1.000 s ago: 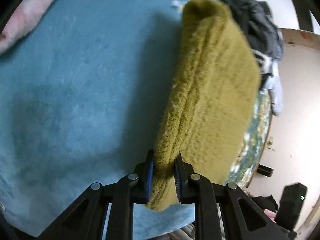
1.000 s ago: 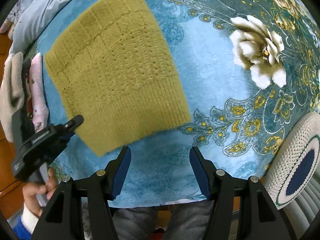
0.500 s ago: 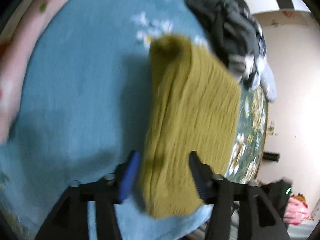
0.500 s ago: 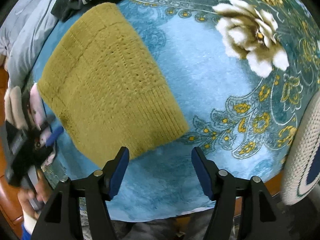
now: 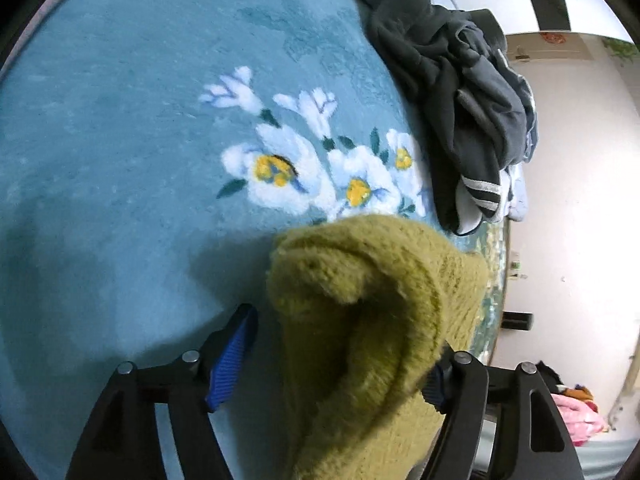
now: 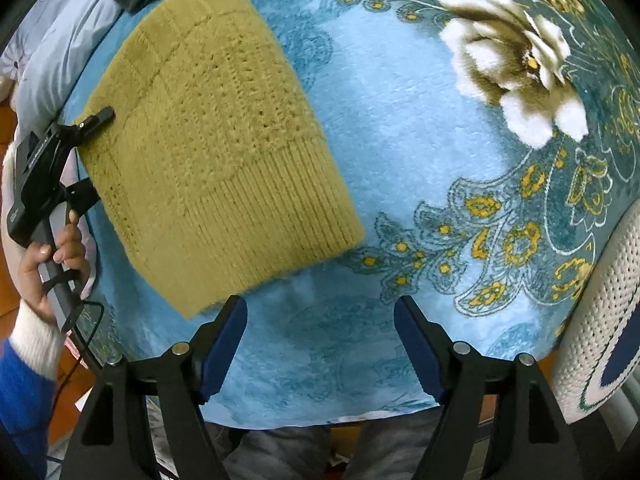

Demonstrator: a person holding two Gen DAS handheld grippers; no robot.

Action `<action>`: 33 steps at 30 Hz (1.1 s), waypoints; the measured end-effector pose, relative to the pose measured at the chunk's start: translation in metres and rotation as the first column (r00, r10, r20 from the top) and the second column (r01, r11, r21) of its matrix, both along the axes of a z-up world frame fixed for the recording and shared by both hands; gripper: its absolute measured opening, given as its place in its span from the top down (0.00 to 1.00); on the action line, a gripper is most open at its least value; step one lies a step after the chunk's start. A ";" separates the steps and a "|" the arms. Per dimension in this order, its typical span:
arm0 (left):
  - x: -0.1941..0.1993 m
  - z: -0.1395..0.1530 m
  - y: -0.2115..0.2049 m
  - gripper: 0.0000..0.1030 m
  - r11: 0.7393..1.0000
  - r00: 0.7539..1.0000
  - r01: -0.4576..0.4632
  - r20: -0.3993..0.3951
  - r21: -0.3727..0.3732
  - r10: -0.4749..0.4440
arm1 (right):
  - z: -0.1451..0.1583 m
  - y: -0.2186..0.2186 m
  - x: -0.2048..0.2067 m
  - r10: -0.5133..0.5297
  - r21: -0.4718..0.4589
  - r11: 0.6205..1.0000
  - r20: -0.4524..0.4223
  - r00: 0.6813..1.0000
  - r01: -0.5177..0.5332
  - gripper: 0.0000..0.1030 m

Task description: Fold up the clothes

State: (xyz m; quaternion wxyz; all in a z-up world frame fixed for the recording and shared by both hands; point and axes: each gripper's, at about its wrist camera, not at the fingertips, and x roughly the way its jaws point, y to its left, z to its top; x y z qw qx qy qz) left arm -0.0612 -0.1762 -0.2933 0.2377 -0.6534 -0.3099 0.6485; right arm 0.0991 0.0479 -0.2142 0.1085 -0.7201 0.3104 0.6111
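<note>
The olive knit garment point(image 5: 372, 344) covers the left gripper's right fingertip, and the frame's bottom edge crops it.

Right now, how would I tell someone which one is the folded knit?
Start at the blue floral blanket covering the surface. On its left part, in the right wrist view, lies the folded knit, beside the open left gripper. It is the only olive-yellow piece, a flat fuzzy rectangle with a ribbed hem, unlike the crumpled dark grey clothes heaped beyond it.

Bare blue blanket point(image 6: 400, 160) right of olive sweater point(image 6: 208, 140) — dark clothes pile point(image 5: 460, 92) beyond it
</note>
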 end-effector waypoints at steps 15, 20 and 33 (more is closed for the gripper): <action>-0.009 0.008 0.025 0.62 0.999 0.998 0.040 -0.039 -0.030 -0.041 | -0.006 0.018 0.001 -0.037 -0.051 0.998 -0.045 0.998 0.035 0.25; -0.009 0.007 0.020 0.64 0.998 0.998 0.050 -0.027 -0.023 -0.051 | -0.013 0.028 0.019 -0.158 -0.158 0.978 -0.122 0.980 0.139 0.25; -0.013 -0.002 0.013 0.62 0.998 0.998 0.068 0.004 0.007 -0.068 | -0.048 0.033 0.031 -0.302 -0.286 0.938 -0.385 0.872 0.198 0.25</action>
